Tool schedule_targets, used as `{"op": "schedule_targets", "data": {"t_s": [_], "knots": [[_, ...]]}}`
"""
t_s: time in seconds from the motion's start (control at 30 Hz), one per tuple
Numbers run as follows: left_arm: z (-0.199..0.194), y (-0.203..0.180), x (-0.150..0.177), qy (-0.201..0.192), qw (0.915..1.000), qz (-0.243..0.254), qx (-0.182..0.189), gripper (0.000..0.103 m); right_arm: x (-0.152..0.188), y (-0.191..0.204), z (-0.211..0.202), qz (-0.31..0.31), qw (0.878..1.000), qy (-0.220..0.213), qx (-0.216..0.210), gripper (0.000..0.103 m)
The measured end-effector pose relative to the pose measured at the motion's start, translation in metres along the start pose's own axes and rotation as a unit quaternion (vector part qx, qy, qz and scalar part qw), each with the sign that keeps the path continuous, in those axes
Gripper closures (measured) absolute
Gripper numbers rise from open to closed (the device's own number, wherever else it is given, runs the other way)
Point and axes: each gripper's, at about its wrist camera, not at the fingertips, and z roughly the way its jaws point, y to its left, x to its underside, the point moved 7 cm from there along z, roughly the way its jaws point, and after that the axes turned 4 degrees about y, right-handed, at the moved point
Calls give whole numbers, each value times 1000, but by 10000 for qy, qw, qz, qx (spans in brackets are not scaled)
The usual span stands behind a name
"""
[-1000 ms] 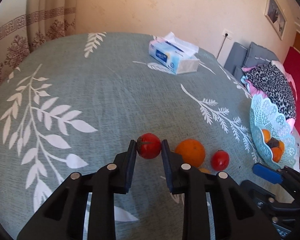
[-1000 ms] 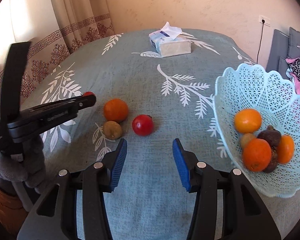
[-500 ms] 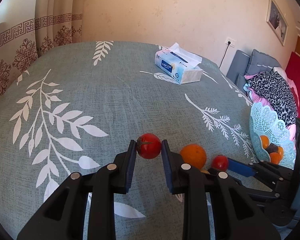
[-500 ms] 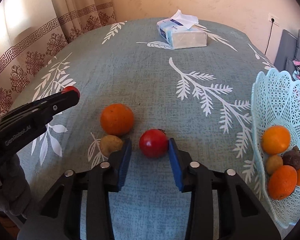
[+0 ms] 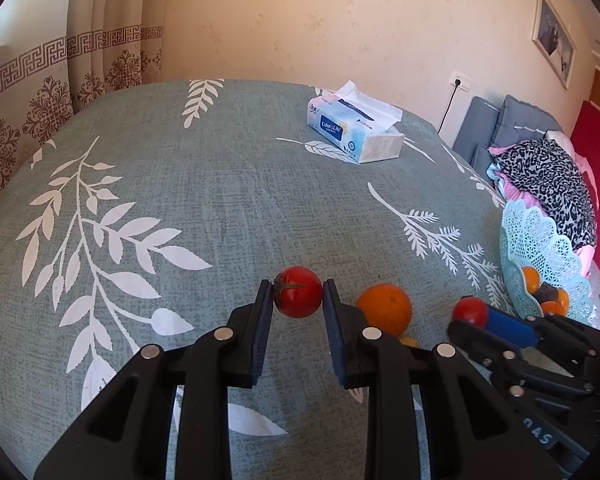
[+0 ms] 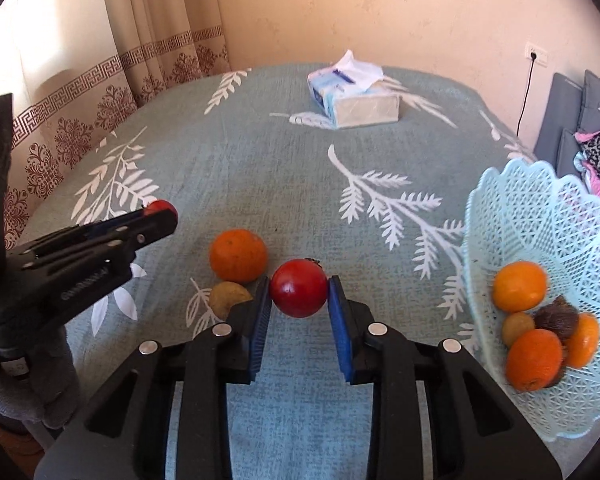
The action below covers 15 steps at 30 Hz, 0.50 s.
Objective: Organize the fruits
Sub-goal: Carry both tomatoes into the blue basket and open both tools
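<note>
My left gripper [image 5: 297, 300] is shut on a red tomato [image 5: 298, 291] and holds it above the table. My right gripper [image 6: 299, 298] is shut on a dark red fruit [image 6: 299, 293], which also shows in the left wrist view [image 5: 469, 309]. An orange [image 6: 238, 255] and a small brownish fruit [image 6: 228, 298] lie on the cloth just left of the right gripper. The light blue lattice basket [image 6: 540, 220] at the right holds several oranges and dark fruits. The left gripper with its tomato [image 6: 162, 209] shows at the left of the right wrist view.
A tissue pack [image 5: 354, 128] lies at the far side of the table, which is covered by a grey-green leaf-print cloth [image 5: 220, 184]. Curtains [image 5: 60, 92] hang at the left. A sofa with clothes [image 5: 548, 164] stands past the right edge.
My right gripper moved forward to the dark red fruit and closed on it. My left gripper kept its hold on the tomato and lifted a little.
</note>
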Motion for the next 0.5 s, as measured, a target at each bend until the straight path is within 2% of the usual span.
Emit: {"op": "schedule_targets", "data": {"t_s": [0.5], "knots": [[-1,-17,0,15,9997,207,-113,77,0,-41,-45,301,9973,-488,464,74]]}}
